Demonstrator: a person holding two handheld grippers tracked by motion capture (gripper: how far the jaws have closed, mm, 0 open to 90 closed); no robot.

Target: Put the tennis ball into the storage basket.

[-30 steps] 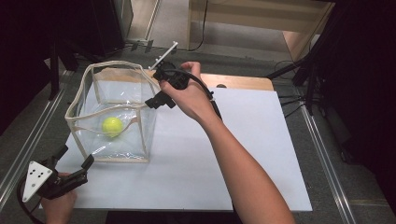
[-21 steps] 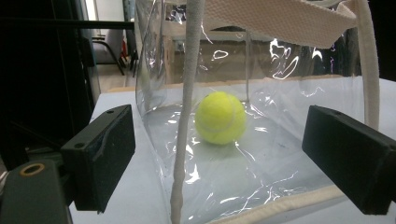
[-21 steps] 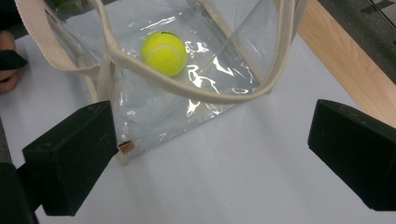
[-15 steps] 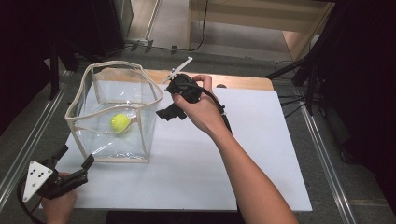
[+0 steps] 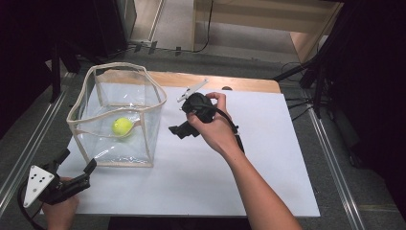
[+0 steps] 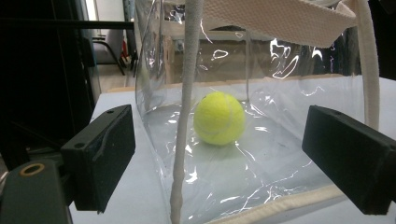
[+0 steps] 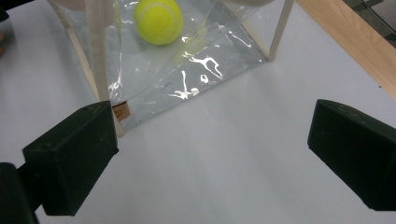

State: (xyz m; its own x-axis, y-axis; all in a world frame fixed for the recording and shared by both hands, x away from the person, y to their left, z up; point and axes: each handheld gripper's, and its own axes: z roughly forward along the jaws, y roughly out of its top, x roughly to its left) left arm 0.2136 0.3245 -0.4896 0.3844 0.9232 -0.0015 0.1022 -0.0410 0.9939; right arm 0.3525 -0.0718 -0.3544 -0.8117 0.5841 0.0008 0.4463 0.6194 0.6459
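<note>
A yellow tennis ball [image 5: 122, 126] sits on the floor of a clear plastic bag [image 5: 143, 143] with cream cloth edges, and the bag stands up tall on the white counter [image 5: 249, 167], with its mouth open to the top. The ball rests there by itself, away from the clear walls, and nothing holds it. It is round, so it has no long side and points no way at all; the bag is the thing with a way up, and its long edges stand straight. The right claw [image 5: 182, 130] hangs in the air just beside the bag's right wall, tipped down and toward the bag, with its two black jaws spread wide and nothing between them. I think it is held there because the hand's job with the ball is over. The left claw [image 5: 75, 166] waits low at the near left corner of the counter, close to the bag, and looks into it. Its jaws are wide apart too, and they hold nothing.
</note>
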